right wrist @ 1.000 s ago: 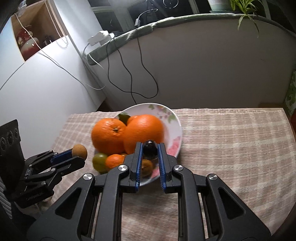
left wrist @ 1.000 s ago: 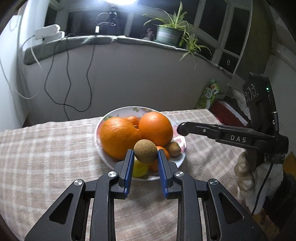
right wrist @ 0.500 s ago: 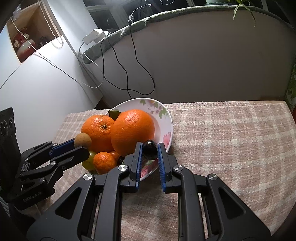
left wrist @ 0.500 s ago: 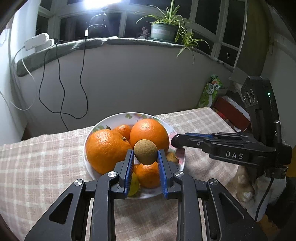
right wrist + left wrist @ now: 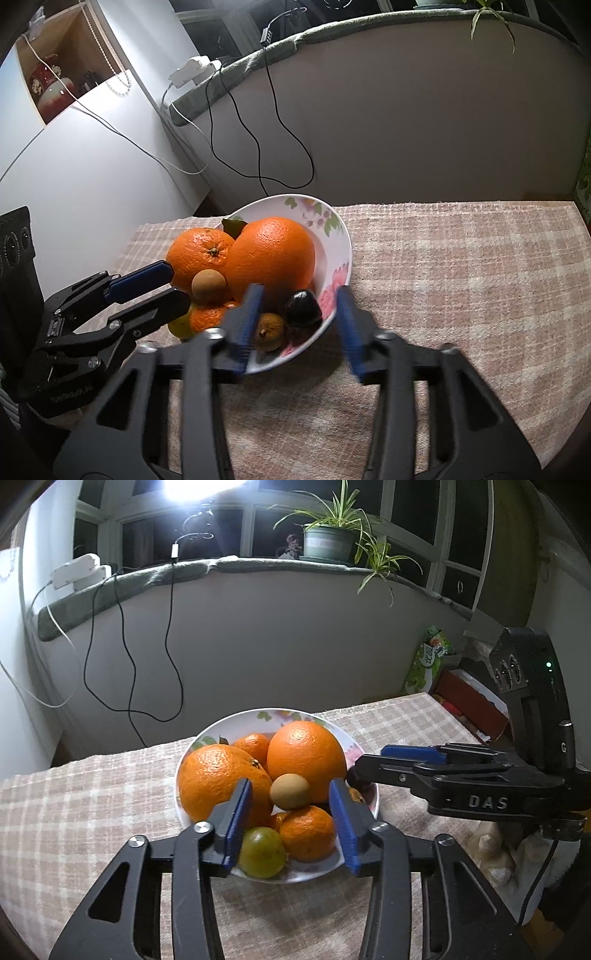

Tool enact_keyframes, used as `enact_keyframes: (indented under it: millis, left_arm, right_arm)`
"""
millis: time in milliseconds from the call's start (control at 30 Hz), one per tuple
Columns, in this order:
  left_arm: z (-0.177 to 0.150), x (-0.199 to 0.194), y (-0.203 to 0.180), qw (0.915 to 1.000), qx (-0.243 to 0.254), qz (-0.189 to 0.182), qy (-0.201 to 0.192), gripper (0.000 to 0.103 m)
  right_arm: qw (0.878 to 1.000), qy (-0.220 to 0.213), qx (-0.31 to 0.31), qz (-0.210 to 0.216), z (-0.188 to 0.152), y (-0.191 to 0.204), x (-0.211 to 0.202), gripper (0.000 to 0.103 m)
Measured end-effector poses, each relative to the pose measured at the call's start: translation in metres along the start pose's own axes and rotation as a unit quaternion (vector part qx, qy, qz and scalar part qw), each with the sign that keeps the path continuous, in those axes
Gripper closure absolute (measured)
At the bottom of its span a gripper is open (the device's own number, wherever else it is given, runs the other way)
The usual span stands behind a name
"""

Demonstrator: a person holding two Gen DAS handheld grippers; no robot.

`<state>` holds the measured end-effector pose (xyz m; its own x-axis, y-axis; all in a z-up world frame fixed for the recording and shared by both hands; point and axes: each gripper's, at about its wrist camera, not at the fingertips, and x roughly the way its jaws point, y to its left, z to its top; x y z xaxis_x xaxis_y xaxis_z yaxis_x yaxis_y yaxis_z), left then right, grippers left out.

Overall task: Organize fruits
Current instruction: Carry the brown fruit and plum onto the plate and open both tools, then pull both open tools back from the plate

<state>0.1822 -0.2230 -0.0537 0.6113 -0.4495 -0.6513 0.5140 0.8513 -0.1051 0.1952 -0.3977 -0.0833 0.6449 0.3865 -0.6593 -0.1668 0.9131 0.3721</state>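
Fruits (image 5: 306, 760) round, dimpled, heaped in glossy floral bowl (image 5: 341, 236); left gripper (image 5: 290, 812), right gripper (image 5: 299, 321) both spread

A white bowl (image 5: 341, 240) with pink flowers holds orange oranges (image 5: 306, 755), over a beige-and-white checked cloth (image 5: 461, 266) beneath blue pads (image 5: 341, 819).

"DAS" in pale capitals on side of right hand-held gripper (image 5: 373, 771); single "G" on its upright handle. Green packet (image 5: 428, 661) print too small to read.
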Motion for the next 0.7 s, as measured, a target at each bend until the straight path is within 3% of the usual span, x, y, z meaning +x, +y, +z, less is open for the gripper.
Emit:
enact_keyframes:
  millis: [333,700]
  left_arm:
    - [-0.003,-0.005,0.004,0.9999,-0.009,0.003,0.003,0.053]
    - [-0.006,-0.015,0.002,0.9998,-0.015,0.008,0.004,0.039]
  right_arm:
    - [1.000,-0.006,-0.006,-0.005,-0.001,0.004,-0.005,0.035]
    - [0.999,-0.019,-0.017,-0.022,0.000,0.010,-0.018,0.021]
